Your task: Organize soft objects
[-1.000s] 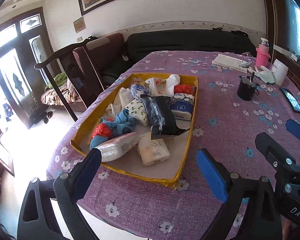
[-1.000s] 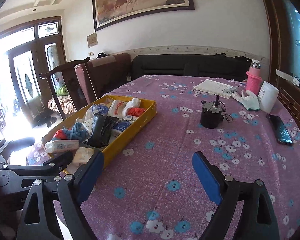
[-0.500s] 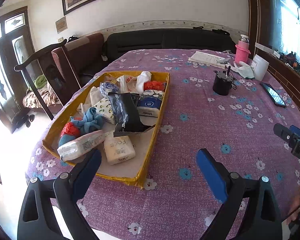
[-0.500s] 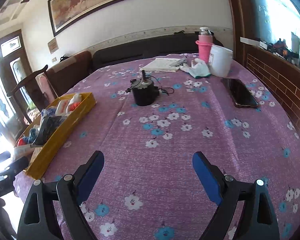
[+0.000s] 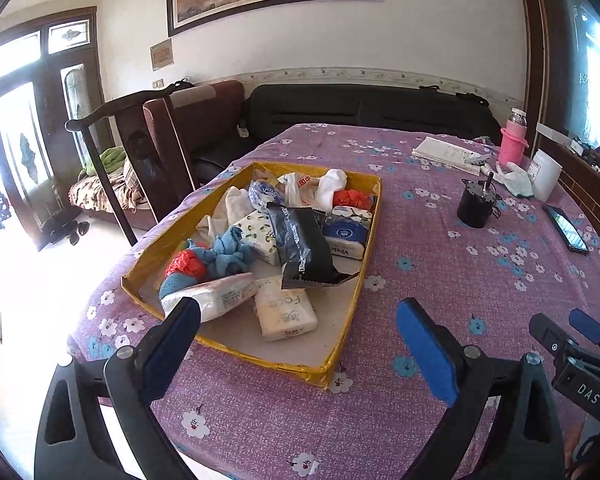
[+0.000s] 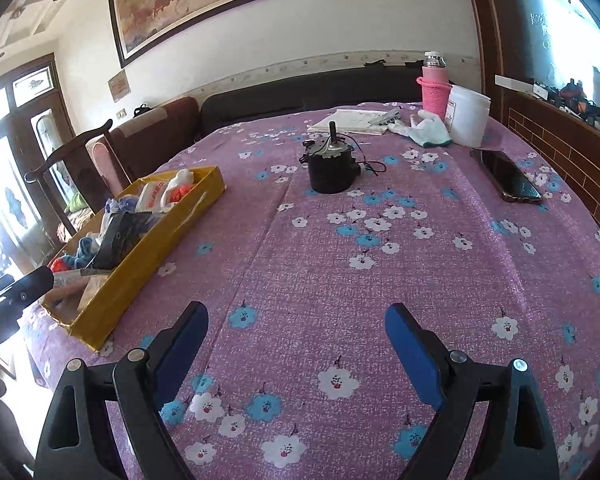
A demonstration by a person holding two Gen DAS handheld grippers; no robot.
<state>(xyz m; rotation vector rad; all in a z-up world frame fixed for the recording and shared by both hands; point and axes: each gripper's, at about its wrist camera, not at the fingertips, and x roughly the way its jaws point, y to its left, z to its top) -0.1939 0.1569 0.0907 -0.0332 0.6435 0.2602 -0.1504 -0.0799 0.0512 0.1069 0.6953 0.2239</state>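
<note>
A yellow tray [image 5: 366,248] on the purple floral worktop [image 5: 440,280] holds jumbled soft goods: tissue packs [image 5: 286,314], a blue cloth [image 5: 228,250], a black pouch [image 5: 302,246], white socks [image 5: 332,184]. Items beneath the pouch are hidden; labels blur. Nearest the tray, the left gripper [image 5: 298,344] gapes empty; beyond it, away from the tray, the right gripper [image 6: 296,344] hovers wide open, holding nothing.

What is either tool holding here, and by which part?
Nothing. The left tool and right tool both stand open with nothing between their pads; the soft things lie in the yellow tray.
</note>
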